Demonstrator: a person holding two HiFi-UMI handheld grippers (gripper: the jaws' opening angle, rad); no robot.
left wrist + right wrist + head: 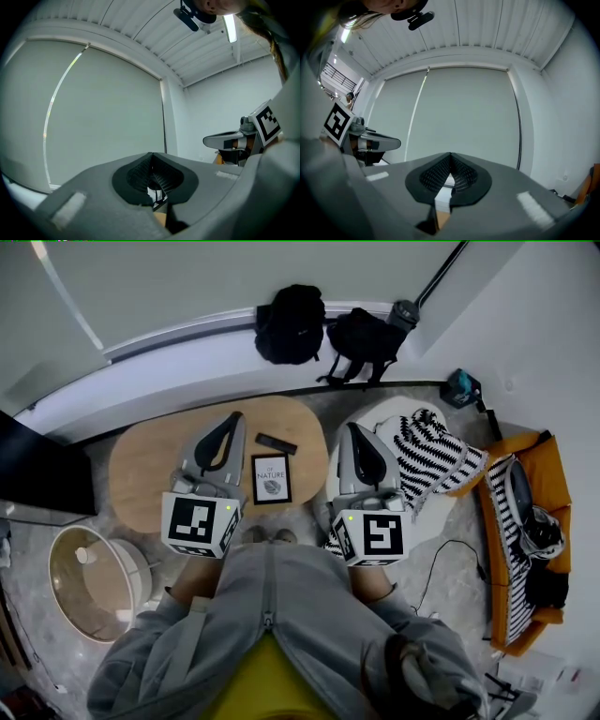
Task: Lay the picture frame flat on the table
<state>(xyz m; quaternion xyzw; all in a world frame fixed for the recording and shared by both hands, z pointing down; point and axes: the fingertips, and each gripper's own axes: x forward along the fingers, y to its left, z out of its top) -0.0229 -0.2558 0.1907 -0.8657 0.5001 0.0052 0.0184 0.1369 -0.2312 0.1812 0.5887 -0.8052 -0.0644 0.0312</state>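
A black-framed picture with a white print sits on the oval wooden table, between my two grippers in the head view. I cannot tell whether it stands or lies flat. My left gripper is held above the table to the frame's left, jaws shut and empty. To the frame's right, my right gripper is also shut and empty. Both gripper views look up at a pale blind and ceiling. The left gripper sees the right one beside it, and the right gripper sees the left. Neither touches the frame.
A black remote lies just beyond the frame. A striped blanket covers a white seat at the right, with an orange sofa further right. Two black bags rest by the far wall. A round wooden basket stands at lower left.
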